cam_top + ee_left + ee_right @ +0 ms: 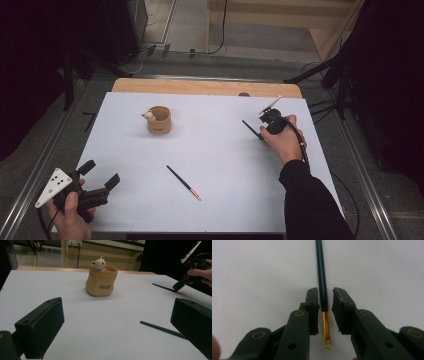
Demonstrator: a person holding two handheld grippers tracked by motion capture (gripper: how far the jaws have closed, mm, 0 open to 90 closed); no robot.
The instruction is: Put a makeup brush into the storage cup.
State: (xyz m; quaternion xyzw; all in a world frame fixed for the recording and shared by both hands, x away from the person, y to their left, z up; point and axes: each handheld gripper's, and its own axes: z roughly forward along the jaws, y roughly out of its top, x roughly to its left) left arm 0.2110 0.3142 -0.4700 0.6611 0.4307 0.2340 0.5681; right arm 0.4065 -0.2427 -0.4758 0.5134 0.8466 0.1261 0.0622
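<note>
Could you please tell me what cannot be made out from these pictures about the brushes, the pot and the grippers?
- Whether the right gripper already pinches the brush: in the right gripper view its jaws flank the handle with a slim gap on one side.
- That brush's tip: in the high view the hand covers it.
- The second brush: the left gripper's jaw hides one end.
- The pot's inside: its rim hides it.
</note>
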